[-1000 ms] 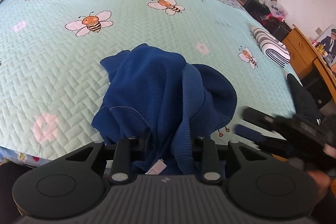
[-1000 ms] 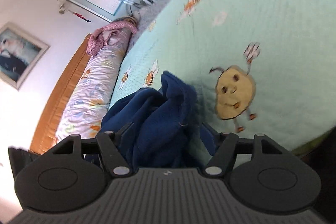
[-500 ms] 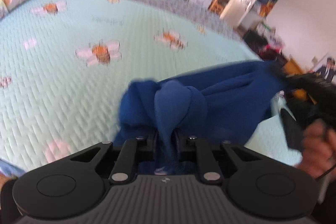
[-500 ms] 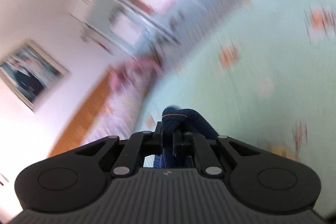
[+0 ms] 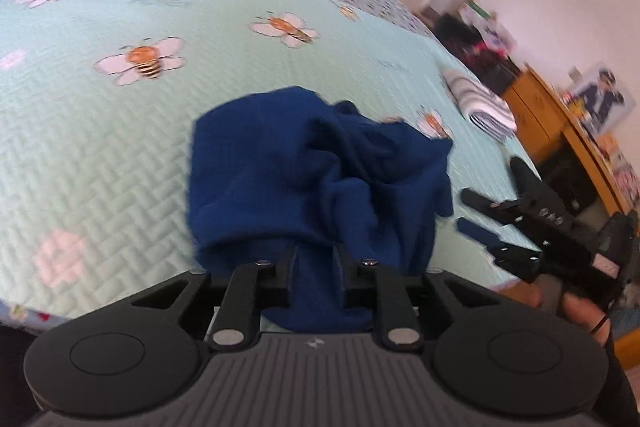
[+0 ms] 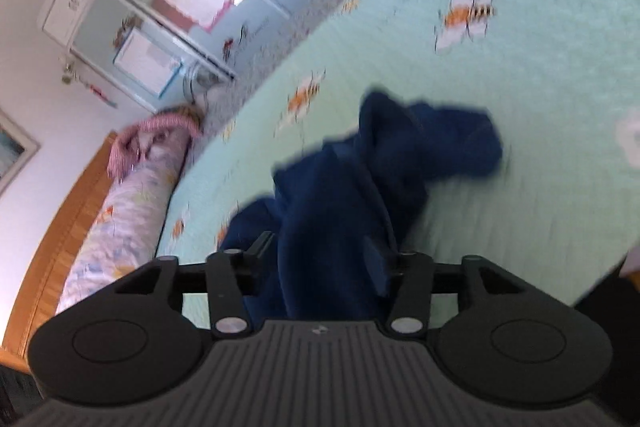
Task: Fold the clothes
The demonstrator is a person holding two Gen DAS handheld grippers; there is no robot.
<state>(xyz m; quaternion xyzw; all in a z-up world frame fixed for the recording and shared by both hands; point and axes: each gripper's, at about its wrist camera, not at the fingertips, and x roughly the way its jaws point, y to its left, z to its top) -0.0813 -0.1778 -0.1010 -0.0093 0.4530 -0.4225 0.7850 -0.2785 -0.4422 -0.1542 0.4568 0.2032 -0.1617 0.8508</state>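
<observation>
Blue garment crumpled on the bee-print bed.
Left tool [image 5: 314, 269], its jaws easing apart, pinches the navy garment [image 5: 320, 171] at six o'clock; right tool [image 6: 320, 259], opening, straddles loose cloth; bedspread [image 5: 100, 147] beyond; striped folded clothes [image 5: 478, 99] at two o'clock.

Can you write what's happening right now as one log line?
step: fold clothes | left gripper: opening, blue garment between jaws | right gripper: opening, garment between jaws | garment: crumpled on bed
</observation>
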